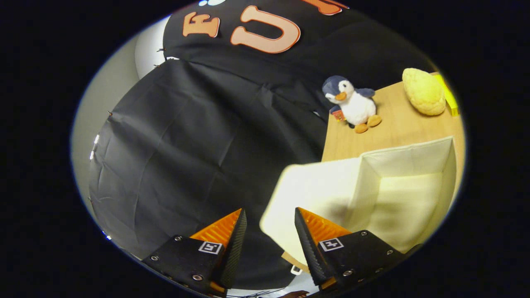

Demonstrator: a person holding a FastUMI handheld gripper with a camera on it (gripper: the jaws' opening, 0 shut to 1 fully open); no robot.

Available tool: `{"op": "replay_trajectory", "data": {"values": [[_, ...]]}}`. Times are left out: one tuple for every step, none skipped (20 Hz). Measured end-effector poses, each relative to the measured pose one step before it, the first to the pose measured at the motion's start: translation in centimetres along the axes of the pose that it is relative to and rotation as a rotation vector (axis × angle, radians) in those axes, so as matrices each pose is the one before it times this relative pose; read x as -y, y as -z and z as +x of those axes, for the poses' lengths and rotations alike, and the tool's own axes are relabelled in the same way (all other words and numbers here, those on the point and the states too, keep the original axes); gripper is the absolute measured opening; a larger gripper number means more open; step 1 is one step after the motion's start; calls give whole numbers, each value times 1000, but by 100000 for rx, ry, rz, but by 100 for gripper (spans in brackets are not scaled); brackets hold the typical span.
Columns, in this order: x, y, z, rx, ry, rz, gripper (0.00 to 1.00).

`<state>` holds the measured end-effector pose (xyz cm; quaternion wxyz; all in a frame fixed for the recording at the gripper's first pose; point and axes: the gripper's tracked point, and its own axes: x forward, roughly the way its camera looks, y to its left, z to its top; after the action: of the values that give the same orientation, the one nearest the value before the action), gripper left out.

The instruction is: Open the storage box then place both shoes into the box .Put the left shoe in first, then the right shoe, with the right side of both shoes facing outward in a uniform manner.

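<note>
Black cloth fills the frame's left. At lower centre the tongs (270,231) stand released, gripping nothing. Right of them, the cream storage box (314,186) sits open on the worktop (397,128), so the shoe should probably enter squarely past its near rim.

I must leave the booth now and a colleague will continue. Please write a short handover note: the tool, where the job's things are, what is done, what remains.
Tool: open, holding nothing; its fingers are apart in the air, just before the near corner of the storage box.
Storage box: cream fabric, on the wooden table, open at the top; the part of its inside on view has no shoe in it.
Beyond the box: a plush penguin and a yellow plush toy on the table.
Done: the box looks open.
Left: find the shoes, put in the left shoe first, then the right, right sides facing outward.
</note>
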<state>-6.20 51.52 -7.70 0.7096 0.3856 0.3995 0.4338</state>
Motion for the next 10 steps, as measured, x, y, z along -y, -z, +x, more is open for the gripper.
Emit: {"op": "replay_trajectory", "data": {"values": [[1046,-339,-1145,1067,2209,-1090,73],[1142,-90,-1031,786,2488,-1099,74],[1304,-113,-1335,815,2181,-1116,74],[1422,-104,-1295,1232,2693,-894,74],[1708,64,-1352,943,3040,-474,76],[1560,-117,-1431,894,3160,-98,78],[1776,-44,-982,1080,2983,128,80],[1698,-114,-1079,1481,2788,86,82],[1733,-151,-1161,1925,3106,-708,84],[1700,-89,-1018,1643,3438,-1397,85]]}}
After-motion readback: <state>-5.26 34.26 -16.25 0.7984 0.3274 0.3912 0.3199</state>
